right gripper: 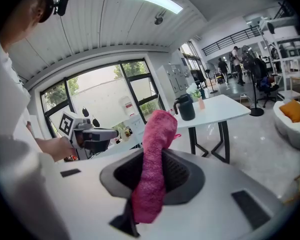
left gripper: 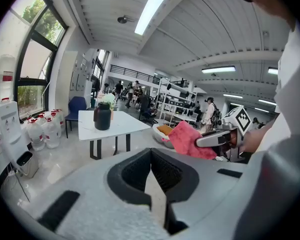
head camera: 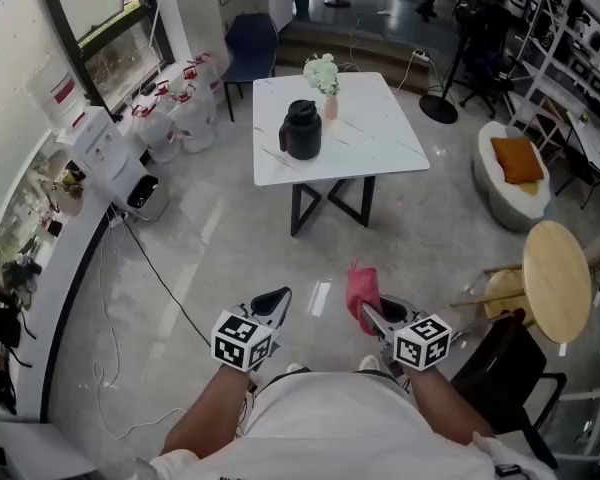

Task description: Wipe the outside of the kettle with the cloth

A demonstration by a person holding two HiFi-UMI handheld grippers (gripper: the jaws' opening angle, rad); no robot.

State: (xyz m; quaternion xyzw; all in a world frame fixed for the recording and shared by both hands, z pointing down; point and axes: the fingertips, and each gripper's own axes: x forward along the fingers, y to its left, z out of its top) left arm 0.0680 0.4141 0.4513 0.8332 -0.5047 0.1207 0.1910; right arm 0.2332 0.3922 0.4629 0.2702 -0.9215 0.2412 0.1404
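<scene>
The black kettle (head camera: 301, 130) stands on the white table (head camera: 380, 148) a few steps ahead of me across the floor. My right gripper (head camera: 372, 313) is shut on a pink cloth (head camera: 361, 286), which sticks up from between its jaws (right gripper: 152, 169). My left gripper (head camera: 278, 298) is shut with nothing in it, its jaws meeting in the left gripper view. Both grippers are held close to my body, far from the table. The kettle (left gripper: 102, 116) shows small in the left gripper view, and the kettle (right gripper: 185, 107) in the right one.
A vase of white flowers (head camera: 324, 78) stands beside the kettle. A blue chair (head camera: 250, 43) sits behind the table. Water bottles (head camera: 180, 113) and a dispenser (head camera: 115, 163) line the left wall. At right are a round wooden table (head camera: 557, 278) and a white beanbag (head camera: 515, 173).
</scene>
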